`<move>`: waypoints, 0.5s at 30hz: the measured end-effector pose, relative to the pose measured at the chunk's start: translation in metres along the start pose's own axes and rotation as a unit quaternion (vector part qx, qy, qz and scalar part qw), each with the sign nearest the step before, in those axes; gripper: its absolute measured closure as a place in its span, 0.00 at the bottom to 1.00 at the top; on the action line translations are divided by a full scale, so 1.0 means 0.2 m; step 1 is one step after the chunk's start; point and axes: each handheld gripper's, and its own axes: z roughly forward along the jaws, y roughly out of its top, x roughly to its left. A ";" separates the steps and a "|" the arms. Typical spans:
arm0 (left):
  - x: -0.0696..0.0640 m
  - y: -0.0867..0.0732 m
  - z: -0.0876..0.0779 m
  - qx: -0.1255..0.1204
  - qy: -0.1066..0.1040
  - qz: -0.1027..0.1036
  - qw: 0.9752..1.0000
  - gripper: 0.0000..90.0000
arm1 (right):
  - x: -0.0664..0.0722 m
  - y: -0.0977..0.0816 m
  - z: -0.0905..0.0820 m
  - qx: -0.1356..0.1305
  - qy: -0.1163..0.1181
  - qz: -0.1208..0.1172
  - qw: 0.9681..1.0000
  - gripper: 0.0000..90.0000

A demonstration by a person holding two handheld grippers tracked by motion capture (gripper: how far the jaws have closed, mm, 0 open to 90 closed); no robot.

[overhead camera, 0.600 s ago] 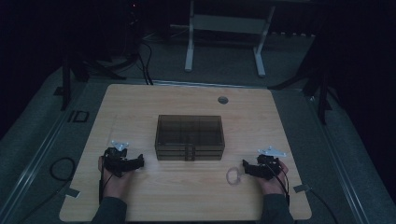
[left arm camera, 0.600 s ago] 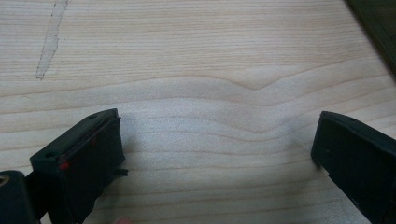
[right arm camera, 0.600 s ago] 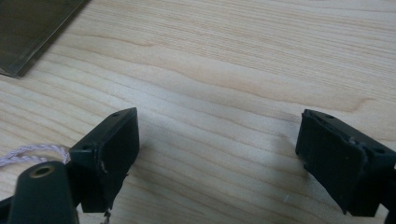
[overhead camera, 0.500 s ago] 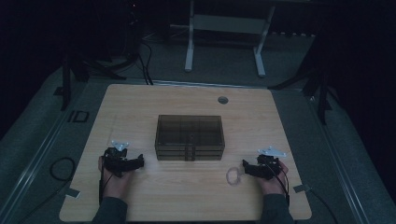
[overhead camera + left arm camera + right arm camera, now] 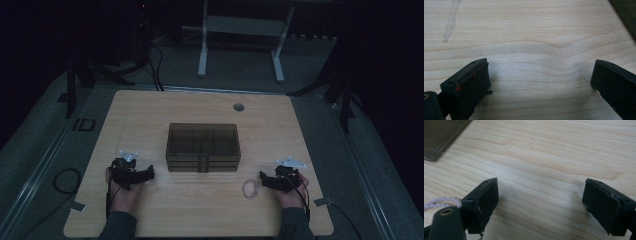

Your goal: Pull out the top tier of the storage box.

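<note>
A dark smoky clear drawer box (image 5: 203, 147) stands in the middle of the wooden table (image 5: 150, 115). A pale looped cord, like a bracelet (image 5: 250, 188), lies on the table to the box's front right. My left gripper (image 5: 149, 173) rests on the table left of the box, jaws wide apart with bare wood between them (image 5: 539, 80). My right gripper (image 5: 262, 179) rests at the right, just beside the loop, also open over bare wood (image 5: 540, 200). A bit of the cord (image 5: 441, 202) lies left of its left jaw. The box's corner (image 5: 441, 135) appears at upper left.
A round grommet (image 5: 238, 107) sits near the table's far edge. A pale scuff mark (image 5: 450, 21) streaks the wood in the left gripper view. Cables trail off the table's front corners. A white stand frame (image 5: 240, 30) is on the dark floor beyond.
</note>
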 end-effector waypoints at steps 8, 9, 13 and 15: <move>0.00 0.00 0.00 0.001 0.001 0.000 1.000 0.03 | 0.00 0.00 0.00 0.000 0.002 -0.002 1.000 0.15; 0.00 0.00 0.00 0.001 0.001 0.000 1.000 0.03 | 0.00 0.00 0.00 0.000 0.002 -0.002 1.000 0.15; 0.00 0.00 0.00 0.001 0.001 0.000 1.000 0.03 | 0.00 0.00 0.00 0.006 -0.001 0.000 1.000 0.15; 0.00 0.00 0.00 0.001 0.001 0.000 1.000 0.03 | 0.00 0.01 0.00 0.010 -0.002 0.001 1.000 0.15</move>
